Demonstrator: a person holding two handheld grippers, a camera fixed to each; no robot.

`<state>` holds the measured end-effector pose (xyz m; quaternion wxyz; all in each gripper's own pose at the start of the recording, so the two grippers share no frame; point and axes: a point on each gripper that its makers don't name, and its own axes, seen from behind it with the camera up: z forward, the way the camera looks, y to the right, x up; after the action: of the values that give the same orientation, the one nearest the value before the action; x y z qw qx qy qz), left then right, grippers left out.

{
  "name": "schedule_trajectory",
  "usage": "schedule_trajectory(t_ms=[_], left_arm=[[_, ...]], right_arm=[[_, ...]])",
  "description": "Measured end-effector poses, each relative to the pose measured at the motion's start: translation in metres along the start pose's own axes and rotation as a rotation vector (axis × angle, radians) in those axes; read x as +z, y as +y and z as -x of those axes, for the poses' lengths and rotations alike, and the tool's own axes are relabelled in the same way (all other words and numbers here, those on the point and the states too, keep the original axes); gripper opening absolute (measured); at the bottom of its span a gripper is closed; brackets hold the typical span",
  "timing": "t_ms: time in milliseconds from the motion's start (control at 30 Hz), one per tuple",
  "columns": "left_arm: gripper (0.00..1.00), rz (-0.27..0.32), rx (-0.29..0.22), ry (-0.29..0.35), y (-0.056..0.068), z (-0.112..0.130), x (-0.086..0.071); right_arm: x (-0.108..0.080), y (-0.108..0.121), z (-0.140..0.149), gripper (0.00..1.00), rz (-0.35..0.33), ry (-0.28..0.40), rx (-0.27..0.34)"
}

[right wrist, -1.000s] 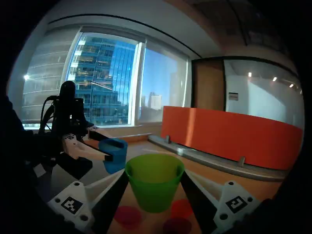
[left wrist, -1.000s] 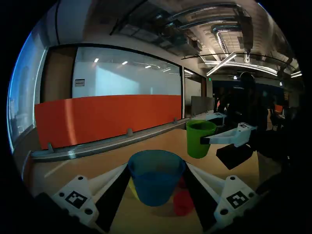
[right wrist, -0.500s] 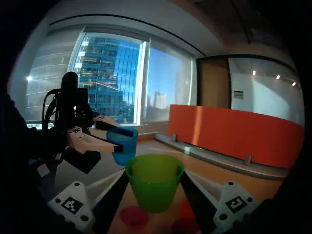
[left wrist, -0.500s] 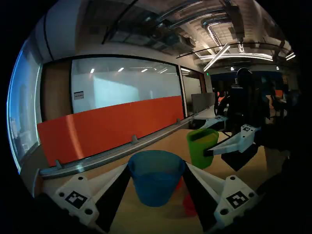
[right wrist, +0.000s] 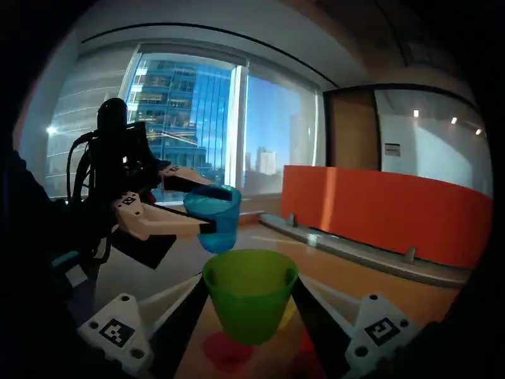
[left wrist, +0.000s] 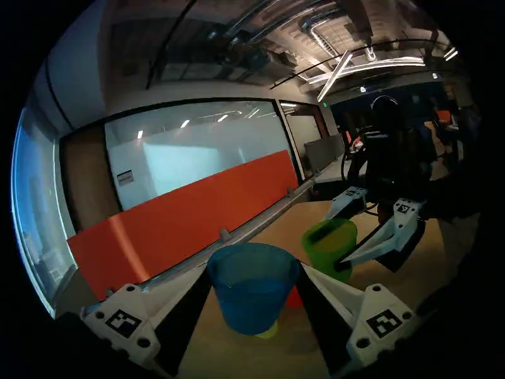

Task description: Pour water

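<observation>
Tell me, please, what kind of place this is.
Most likely an open-plan office: an orange divider runs along a wooden desk, a big window faces towers, and ducts hang bare overhead.

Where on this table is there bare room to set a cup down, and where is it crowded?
Bare wood lies on the table between the green cup and the metal rail under the orange partition. It is crowded on the cup's other side, where the blue cup hangs close.

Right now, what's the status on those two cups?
Left hand-held gripper shut on blue cup. Right hand-held gripper shut on green cup. Cups apart, no pour seen. Nothing between them.
</observation>
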<state>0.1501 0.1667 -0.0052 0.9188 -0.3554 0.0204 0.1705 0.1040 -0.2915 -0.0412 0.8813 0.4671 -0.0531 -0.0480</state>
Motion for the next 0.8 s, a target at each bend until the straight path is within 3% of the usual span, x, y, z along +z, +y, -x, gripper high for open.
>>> schedule_trajectory(t_ms=[367, 800], left_arm=[[0.88, -0.017, 0.124, -0.002, -0.002, -0.017, 0.004], [0.88, -0.018, 0.256, -0.004, 0.004, -0.034, 0.006]], right_arm=[[0.003, -0.009, 0.009, 0.91, -0.031, -0.004, 0.013], [0.008, -0.016, 0.011, 0.91, -0.055, -0.002, 0.014]])
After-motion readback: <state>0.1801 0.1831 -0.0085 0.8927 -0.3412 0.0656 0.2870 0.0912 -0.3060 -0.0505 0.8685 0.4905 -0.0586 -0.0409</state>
